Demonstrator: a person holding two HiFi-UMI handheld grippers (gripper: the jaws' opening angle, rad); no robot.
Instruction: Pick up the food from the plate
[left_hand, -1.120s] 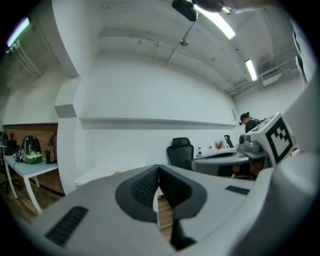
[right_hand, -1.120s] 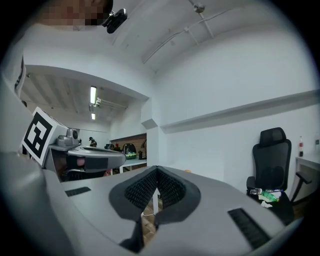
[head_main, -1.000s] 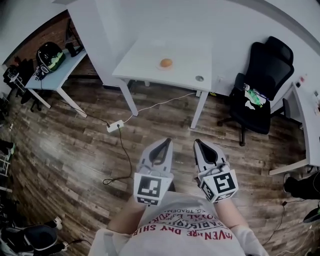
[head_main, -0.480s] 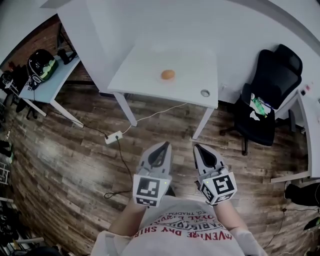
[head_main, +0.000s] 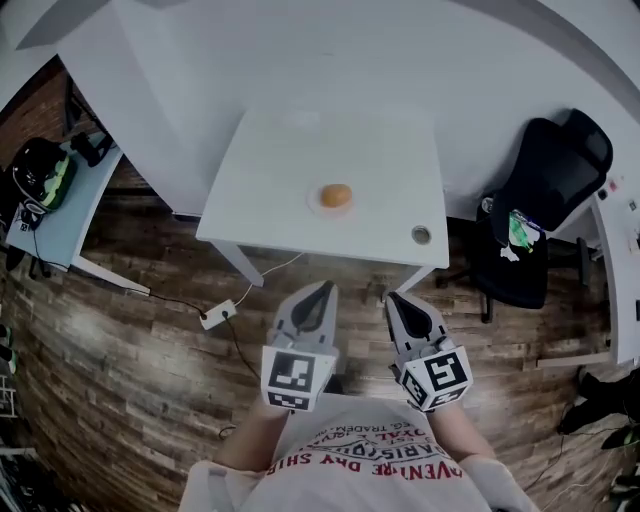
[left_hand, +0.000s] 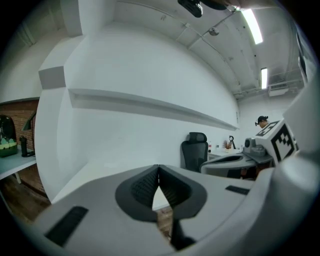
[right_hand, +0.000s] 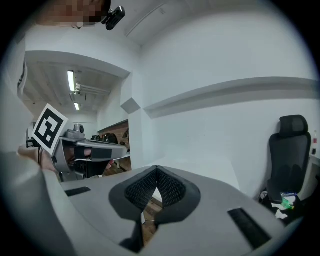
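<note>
An orange, bun-like piece of food (head_main: 335, 195) lies on a pale plate (head_main: 353, 206) near the middle of a white table (head_main: 270, 170). My left gripper (head_main: 321, 288) and right gripper (head_main: 394, 297) are held side by side over the wooden floor, short of the table's near edge and well apart from the food. Both point toward the table. In the left gripper view the left gripper (left_hand: 158, 168) is shut with nothing between its pads. In the right gripper view the right gripper (right_hand: 157, 169) is likewise shut and empty. The food is hidden in both gripper views.
A small round object (head_main: 421, 235) sits near the table's front right corner. A black office chair (head_main: 545, 190) stands to the right. A power strip (head_main: 217, 315) with cables lies on the floor to the left. A side desk (head_main: 55, 215) with a helmet (head_main: 38, 172) is far left.
The table and food have come much closer and lower in the head view as the person walked toward them. Both grippers stay shut and level in front of the body.
</note>
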